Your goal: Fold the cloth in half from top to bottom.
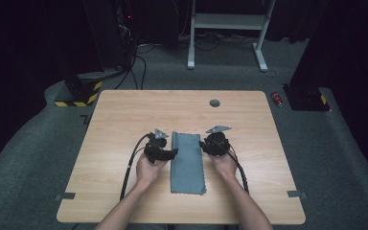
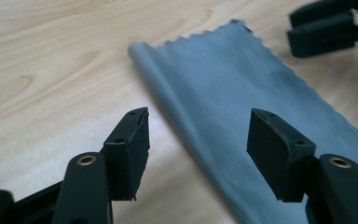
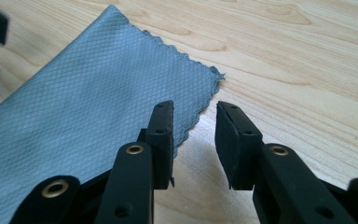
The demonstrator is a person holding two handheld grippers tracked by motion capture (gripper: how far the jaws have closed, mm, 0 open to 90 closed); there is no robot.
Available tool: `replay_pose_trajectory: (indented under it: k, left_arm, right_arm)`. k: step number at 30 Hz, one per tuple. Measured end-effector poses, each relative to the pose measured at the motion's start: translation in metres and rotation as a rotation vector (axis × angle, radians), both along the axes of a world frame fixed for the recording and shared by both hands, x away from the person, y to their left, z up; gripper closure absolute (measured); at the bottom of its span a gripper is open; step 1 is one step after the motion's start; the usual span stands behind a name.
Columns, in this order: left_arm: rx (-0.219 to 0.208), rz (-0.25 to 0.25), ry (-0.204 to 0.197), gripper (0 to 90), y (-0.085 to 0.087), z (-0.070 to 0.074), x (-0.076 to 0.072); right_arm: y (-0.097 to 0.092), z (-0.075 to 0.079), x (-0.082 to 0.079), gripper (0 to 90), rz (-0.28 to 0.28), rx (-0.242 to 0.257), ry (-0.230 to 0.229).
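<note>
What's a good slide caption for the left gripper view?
Open left gripper straddling the folded edge of a grey cloth on a wooden table.

cloth (image 1: 187,163): grey-blue, zigzag-edged, folded into a long strip
pose: I see it flat, mid-tabletop (image 1: 124,115)

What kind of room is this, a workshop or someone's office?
Probably a lab or recording studio: a bare wooden table on grey carpet, dark surroundings, hazard-striped equipment base, cables on the floor, and a metal stand behind.

Grey-blue cloth (image 1: 188,162) – fine diamond weave – on light wood-grain table (image 1: 124,120)
</note>
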State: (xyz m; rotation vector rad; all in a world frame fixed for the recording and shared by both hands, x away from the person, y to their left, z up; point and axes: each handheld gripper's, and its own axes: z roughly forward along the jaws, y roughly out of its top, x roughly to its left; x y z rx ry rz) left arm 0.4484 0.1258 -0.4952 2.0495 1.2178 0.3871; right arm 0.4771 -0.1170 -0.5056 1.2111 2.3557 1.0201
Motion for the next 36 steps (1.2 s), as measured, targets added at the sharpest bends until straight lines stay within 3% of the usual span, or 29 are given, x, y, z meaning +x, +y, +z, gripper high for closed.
replay_pose_trajectory:
  k: [2,4,6,8,9,13,15,18,19,21,23,25,36]
  left_arm:
    - [0.029,0.006,0.017,40.5,-0.002,-0.002,0.011]
    - [0.017,0.033,-0.003,41.9,-0.002,-0.006,0.018]
    - [-0.010,0.071,0.003,43.3,0.000,-0.012,0.024]
    - [0.003,0.096,0.016,43.4,0.002,-0.019,0.029]
    - [0.007,0.108,-0.002,44.6,0.003,-0.021,0.031]
    - [-0.006,0.118,-0.019,48.2,0.005,-0.022,0.033]
    - [-0.003,0.120,-0.024,49.1,0.005,-0.023,0.034]
    - [0.011,0.112,-0.020,49.5,0.004,-0.023,0.036]
    - [0.053,0.096,-0.003,49.1,0.000,-0.019,0.040]
    - [0.062,0.098,-0.008,48.2,-0.001,-0.018,0.042]
    - [0.078,0.088,0.016,45.9,-0.005,-0.018,0.048]
    - [0.096,0.083,0.007,46.7,-0.007,-0.018,0.049]
    - [0.083,0.079,-0.003,55.9,-0.008,-0.018,0.050]
  right_arm:
    - [0.000,-0.001,0.002,67.9,-0.007,0.004,0.004]
    - [-0.001,-0.002,0.004,68.4,-0.013,0.011,0.004]
    - [-0.001,-0.003,0.006,68.8,-0.022,0.015,0.005]
    - [-0.002,-0.004,0.008,69.2,-0.030,0.021,0.011]
    - [-0.003,-0.006,0.009,69.6,-0.039,0.028,0.012]
    - [-0.002,-0.008,0.012,69.9,-0.052,0.037,0.016]
    - [0.000,-0.008,0.016,69.8,-0.053,0.035,0.042]
    - [0.004,-0.005,0.018,69.4,-0.053,0.030,0.041]
    - [0.008,-0.004,0.020,69.0,-0.054,0.018,0.031]
    - [0.010,-0.004,0.021,68.4,-0.056,0.014,0.023]
    - [0.012,-0.004,0.025,66.6,-0.061,0.012,0.045]
    - [0.014,-0.003,0.027,65.4,-0.064,0.011,0.047]
    - [0.020,-0.008,0.034,63.9,-0.075,-0.011,0.046]
